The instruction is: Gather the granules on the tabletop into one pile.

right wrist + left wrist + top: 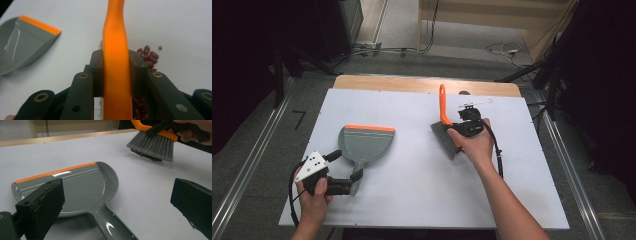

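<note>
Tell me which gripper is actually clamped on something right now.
The right gripper: its jaws pinch the brush's orange handle. The left gripper is open, straddling the dustpan handle without touching.

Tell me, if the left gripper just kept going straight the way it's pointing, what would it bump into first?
Most likely the grey dustpan. The left gripper has its jaws open on either side of the dustpan's handle, so going straight on it would slide along the handle toward the pan. Its height above the handle is hard to judge.

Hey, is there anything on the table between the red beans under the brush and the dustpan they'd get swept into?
Nothing visible. The beans lie under the brush, which the right tongs clamp by its orange handle. Bare white table runs from there to the dustpan. The left tongs are open over the dustpan's handle.
</note>
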### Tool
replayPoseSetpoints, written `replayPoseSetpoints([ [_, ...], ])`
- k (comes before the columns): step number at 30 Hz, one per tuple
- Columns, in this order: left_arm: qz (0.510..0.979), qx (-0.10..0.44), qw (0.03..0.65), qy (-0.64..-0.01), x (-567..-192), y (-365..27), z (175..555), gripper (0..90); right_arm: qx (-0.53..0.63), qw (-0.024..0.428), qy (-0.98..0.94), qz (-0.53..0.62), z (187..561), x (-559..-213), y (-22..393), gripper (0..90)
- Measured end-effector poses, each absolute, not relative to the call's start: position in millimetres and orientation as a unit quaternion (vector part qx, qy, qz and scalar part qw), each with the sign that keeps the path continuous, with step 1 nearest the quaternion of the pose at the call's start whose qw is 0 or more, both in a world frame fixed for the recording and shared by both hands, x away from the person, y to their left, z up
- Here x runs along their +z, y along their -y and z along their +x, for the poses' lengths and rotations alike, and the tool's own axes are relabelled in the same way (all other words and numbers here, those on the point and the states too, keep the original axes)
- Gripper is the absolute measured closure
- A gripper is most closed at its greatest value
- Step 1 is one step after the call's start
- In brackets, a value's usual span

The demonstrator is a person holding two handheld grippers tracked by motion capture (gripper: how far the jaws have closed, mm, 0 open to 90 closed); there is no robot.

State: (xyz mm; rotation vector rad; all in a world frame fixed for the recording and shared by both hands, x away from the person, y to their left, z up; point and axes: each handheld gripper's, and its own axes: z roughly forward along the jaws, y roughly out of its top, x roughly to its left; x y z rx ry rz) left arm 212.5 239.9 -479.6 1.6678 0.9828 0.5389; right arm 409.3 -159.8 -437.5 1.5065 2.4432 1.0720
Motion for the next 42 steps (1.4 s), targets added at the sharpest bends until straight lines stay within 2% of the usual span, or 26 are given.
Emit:
replayPoseSetpoints([
  [8,0.699,0.227,0.536,-0.415,-479,-241,212,0.0,0.326,0.048,-0.811,0.484,413,-449,157,68.3],
  [11,0.699,0.228,0.537,-0.415,-479,-241,212,0.0,0.342,0.040,-0.802,0.488,414,-443,166,68.3],
  [14,0.699,0.227,0.537,-0.414,-479,-241,212,0.0,0.359,0.055,-0.788,0.497,416,-430,180,68.2],
  [20,0.699,0.227,0.536,-0.415,-479,-241,212,0.0,0.337,0.128,-0.768,0.529,426,-413,214,68.3],
  [26,0.700,0.226,0.536,-0.414,-480,-240,212,0.0,0.269,0.192,-0.767,0.551,435,-424,229,68.2],
  [29,0.701,0.225,0.534,-0.415,-480,-240,213,0.0,0.230,0.227,-0.773,0.547,436,-432,224,68.3],
  [33,0.700,0.226,0.536,-0.415,-480,-240,213,0.0,0.200,0.248,-0.782,0.536,436,-441,208,68.4],
  [42,0.699,0.227,0.535,-0.416,-480,-242,212,0.0,0.194,0.251,-0.797,0.514,431,-443,179,68.8],
])
